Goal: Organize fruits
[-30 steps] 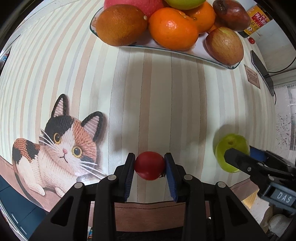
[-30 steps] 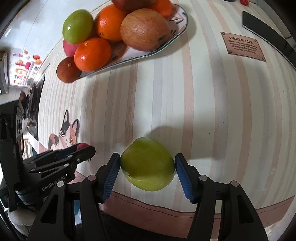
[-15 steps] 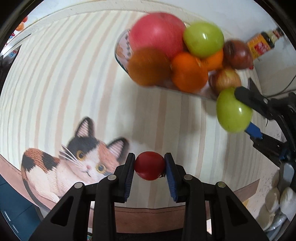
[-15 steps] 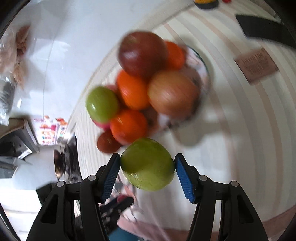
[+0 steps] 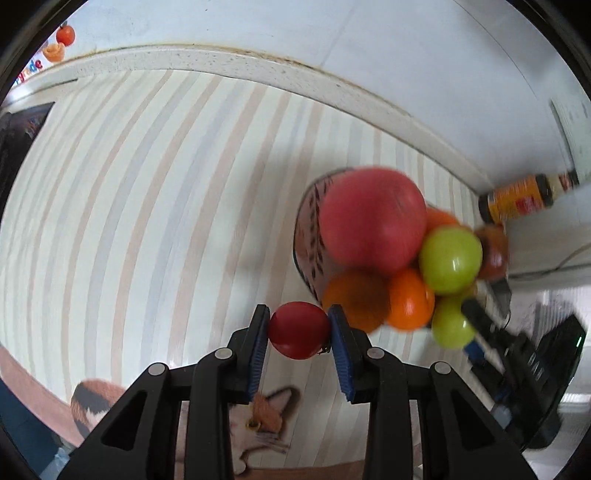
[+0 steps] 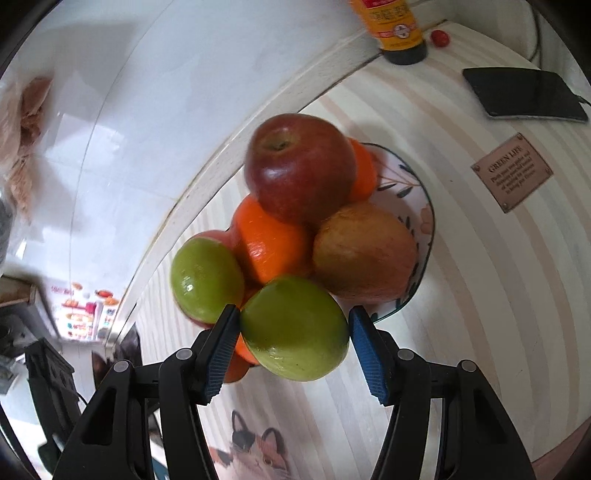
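1. While it hangs above the striped mat (image 5: 155,206), the left gripper (image 5: 298,334) clamps a small red tomato (image 5: 298,329) between its blue pads (image 5: 258,350).
2. Ahead and to its right sits the fruit plate (image 5: 308,236), piled with a big red apple (image 5: 373,218), oranges (image 5: 410,301) and a green fruit (image 5: 450,258).
3. Squeezed between its own blue pads (image 6: 218,343), the right gripper (image 6: 293,328) grips a green apple (image 6: 295,328).
4. That apple hovers just in front of the pile, over the near rim of the plate (image 6: 421,206).
5. Further ahead stands a sauce bottle (image 6: 397,27); a phone (image 6: 524,94) lies far right.
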`<state>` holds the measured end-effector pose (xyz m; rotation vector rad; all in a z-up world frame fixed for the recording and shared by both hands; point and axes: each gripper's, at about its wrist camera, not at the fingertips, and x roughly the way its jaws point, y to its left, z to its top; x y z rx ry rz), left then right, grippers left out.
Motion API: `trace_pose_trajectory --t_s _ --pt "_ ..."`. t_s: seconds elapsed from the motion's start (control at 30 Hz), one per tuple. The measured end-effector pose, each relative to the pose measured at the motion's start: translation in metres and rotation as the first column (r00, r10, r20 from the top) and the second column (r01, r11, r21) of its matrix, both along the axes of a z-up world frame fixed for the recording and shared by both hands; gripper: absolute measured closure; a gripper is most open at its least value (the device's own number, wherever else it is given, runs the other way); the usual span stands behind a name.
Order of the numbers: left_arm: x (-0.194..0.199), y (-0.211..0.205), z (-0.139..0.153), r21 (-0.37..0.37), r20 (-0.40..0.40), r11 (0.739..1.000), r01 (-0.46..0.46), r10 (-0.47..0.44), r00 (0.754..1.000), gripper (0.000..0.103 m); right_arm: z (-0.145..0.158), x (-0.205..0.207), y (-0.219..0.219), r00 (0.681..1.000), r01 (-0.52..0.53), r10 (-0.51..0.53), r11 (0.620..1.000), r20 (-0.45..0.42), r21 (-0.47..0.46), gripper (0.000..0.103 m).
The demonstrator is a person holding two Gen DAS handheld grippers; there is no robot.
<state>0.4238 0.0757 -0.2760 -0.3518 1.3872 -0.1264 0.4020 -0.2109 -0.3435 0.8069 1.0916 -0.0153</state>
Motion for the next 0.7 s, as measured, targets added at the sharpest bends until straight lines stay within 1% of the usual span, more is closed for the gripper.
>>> trace_pose_trajectory --t_s 0.13,0.23,0.37,0.57,0.63,0.7 --pt "0.02 0.006 -0.016 -0.053 -0.027 0.998 -0.03 0.029 0.999 0.073 -0.005 -0.001 0.003 0.999 0.045 -0.045 0.999 0.022 -0.008 0.04" --pt "0.026 0.004 -0.027 -0.098 -0.054 0.994 -0.051 0.046 0.997 0.073 -0.003 -0.001 0.01 0.997 0.07 -0.068 0.997 0.048 -0.042 0.04" --pt "0.037 0.004 -0.042 -0.175 -0.086 0.981 -0.086 0.071 0.994 0.073 -0.002 -0.004 0.013 0.994 0.093 -0.09 0.994 0.062 -0.052 0.04" --pt "0.045 0.003 -0.046 -0.247 -0.125 0.96 -0.13 0.101 0.987 0.073 -0.003 -0.007 0.015 0.993 0.102 -0.098 0.994 0.073 -0.046 0.039" --pt "0.047 0.003 -0.045 -0.253 -0.144 0.957 -0.144 0.11 0.983 0.072 -0.004 -0.009 0.013 0.993 0.1 -0.096 0.994 0.068 -0.046 0.039" --pt "0.047 0.003 -0.043 -0.255 -0.155 0.956 -0.147 0.11 0.982 0.071 -0.003 -0.008 0.013 0.993 0.098 -0.096 0.994 0.066 -0.04 0.035"
